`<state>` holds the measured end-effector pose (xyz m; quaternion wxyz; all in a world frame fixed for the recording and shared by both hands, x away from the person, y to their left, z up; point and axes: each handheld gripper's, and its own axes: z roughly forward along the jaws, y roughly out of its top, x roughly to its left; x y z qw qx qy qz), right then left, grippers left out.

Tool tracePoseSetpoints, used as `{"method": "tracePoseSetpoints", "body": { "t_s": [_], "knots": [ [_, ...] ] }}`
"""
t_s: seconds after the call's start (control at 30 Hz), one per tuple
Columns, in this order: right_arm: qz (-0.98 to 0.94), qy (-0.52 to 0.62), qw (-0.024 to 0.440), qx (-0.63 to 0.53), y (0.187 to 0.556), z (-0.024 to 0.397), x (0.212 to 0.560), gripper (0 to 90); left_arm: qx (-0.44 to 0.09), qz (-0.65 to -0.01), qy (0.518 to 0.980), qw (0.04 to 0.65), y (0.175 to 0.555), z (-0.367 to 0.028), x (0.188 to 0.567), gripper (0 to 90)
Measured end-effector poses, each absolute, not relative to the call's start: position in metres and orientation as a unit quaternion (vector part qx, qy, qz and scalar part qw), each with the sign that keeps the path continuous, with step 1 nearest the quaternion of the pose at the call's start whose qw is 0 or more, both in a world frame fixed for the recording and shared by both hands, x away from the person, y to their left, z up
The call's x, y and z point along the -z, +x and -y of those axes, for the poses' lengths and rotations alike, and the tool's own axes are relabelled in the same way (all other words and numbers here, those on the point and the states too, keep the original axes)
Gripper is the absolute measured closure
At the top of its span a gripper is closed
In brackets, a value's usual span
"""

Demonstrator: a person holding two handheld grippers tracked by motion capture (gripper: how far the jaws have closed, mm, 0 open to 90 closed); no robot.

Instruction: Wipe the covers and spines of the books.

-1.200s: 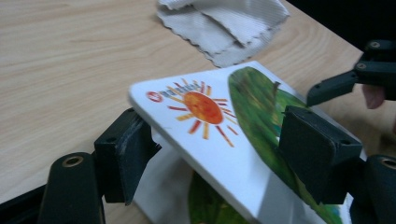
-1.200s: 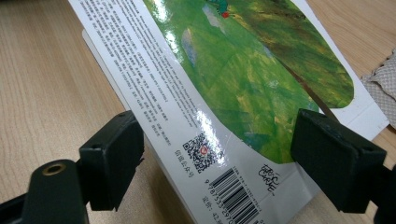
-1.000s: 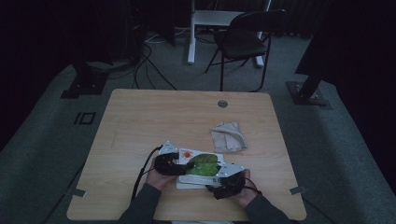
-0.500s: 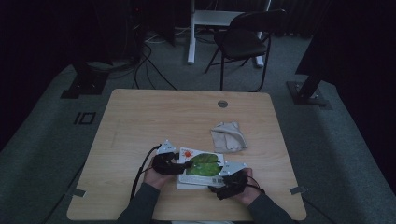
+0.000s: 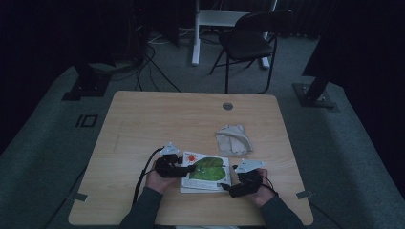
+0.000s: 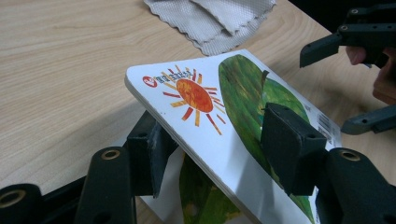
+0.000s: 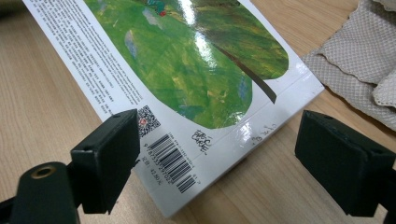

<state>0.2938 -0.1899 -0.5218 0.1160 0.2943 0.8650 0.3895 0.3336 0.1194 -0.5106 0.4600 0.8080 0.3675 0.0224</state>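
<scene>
Left gripper (image 6: 210,154) clamps the book (image 6: 233,107)'s raised cover, jaws just closing; right gripper (image 7: 224,163) gapes wide near its corner. Next: swing cover open.

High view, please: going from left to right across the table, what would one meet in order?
left gripper → board book → right gripper. The grey cloth lies farther back, overlapping the book and right gripper across, so I leave it out.
</scene>
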Motion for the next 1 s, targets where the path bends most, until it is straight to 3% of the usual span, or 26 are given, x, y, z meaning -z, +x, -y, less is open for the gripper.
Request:
{"method": "tracePoseSetpoints", "body": {
  "t_s": [0.33, 1.0],
  "knots": [
    [-0.857, 0.313, 0.101, -0.397, 0.3, 0.194, 0.524, 13.7, -0.025, -0.337, 0.796, 0.503, 0.328, -0.124, 0.503, 54.8],
    [-0.837, 0.337, 0.084, -0.423, 0.31, 0.203, 0.523, 13.6, -0.026, -0.302, 0.804, 0.511, 0.325, -0.129, 0.499, 66.5]
  ]
}}
